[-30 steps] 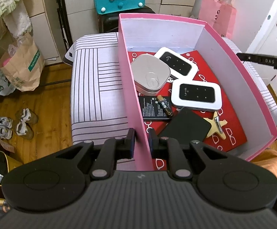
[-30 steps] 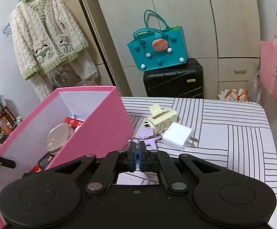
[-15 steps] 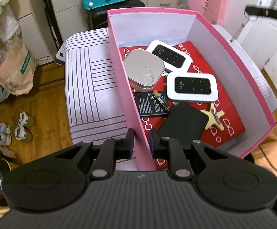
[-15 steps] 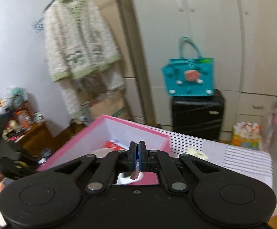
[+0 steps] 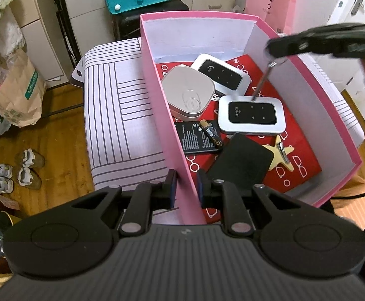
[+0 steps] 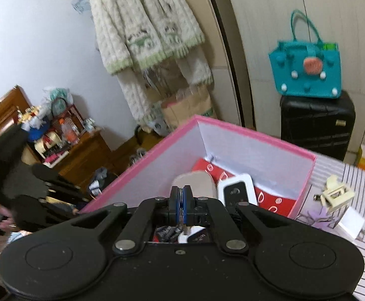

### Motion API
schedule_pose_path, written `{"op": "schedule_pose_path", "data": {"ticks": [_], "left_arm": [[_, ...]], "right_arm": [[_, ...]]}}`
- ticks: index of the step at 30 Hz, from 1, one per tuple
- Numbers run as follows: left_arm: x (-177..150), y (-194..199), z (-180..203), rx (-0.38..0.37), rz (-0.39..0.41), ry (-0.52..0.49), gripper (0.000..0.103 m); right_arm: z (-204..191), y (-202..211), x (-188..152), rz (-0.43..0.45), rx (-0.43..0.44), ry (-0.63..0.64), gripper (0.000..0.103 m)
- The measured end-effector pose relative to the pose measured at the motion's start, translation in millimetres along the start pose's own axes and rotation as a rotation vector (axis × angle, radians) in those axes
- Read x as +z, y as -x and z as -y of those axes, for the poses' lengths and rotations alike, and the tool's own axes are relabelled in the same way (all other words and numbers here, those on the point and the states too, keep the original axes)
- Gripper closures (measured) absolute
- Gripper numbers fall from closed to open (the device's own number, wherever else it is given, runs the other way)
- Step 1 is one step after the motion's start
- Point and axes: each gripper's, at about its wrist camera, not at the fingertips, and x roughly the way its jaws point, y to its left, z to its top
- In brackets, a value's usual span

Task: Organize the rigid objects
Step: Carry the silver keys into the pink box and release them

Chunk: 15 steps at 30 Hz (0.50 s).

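Observation:
A pink box (image 5: 157,80) stands on a striped cushion (image 5: 117,100). My left gripper (image 5: 186,188) is shut on its near left wall. Inside lie two white Wi-Fi routers (image 5: 251,116) (image 5: 220,75), a silver rounded case (image 5: 188,92), a flat black battery (image 5: 195,138) with a small cell (image 5: 211,135) on it, a black square (image 5: 240,163) and a star clip (image 5: 280,154). My right gripper (image 5: 270,47) (image 6: 181,200) hangs over the box, shut on a thin metal piece (image 5: 260,82) with a small ring. Its lower end hangs down over the nearer router.
Right of the box on the striped cloth lie a cream claw clip (image 6: 335,195), a white charger (image 6: 350,225) and a purple item (image 6: 318,215). A teal bag (image 6: 308,72) sits on a black suitcase (image 6: 315,125) behind. Shoes (image 5: 14,170) and a paper bag (image 5: 16,95) are on the wooden floor.
My right gripper has swung from beside the box to above its inside, carrying the thin metal piece. The left gripper has kept its hold on the box wall.

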Motion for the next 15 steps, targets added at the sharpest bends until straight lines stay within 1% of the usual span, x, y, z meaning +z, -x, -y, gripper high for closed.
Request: {"op": "schedule_pose_path", "data": {"ticks": [2,4,8,10,11,14,15], "left_arm": [[-0.1,0.2,-0.4,-0.003,0.003,0.005,0.087],[-0.6,0.5,-1.7,-0.01,0.006,0.007,0.087],[-1.3,0.7,-1.3,-0.01,0.011,0.011,0.087],[-1.3,0.6,-1.5,-0.009,0.012,0.015,0.087],[-1.3,0.7,-1.7,-0.009,0.012,0.016,0.087],[-1.1,1.0,-0.7,-0.001,0.01,0.023,0.087],[-1.3,1.3,0.3,0.004,0.009,0.023,0.087]], "right_arm": [[6.1,-12.7,-1.1,-0.016,-0.022,-0.004,0.099],[11.4,-24.3,-2.9,-0.021,-0.095,0.031,0.098],[21.8,-36.1,0.5,-0.025,-0.147,0.038,0.098],[23.4,-34.4,3.0,-0.002,-0.183,0.046,0.092],[23.5,-30.6,3.3,0.016,-0.199,0.047,0.092],[27.3,-16.0,3.7,0.057,-0.189,0.036,0.092],[28.5,-9.6,1.7,0.071,-0.189,0.032,0.089]]}}
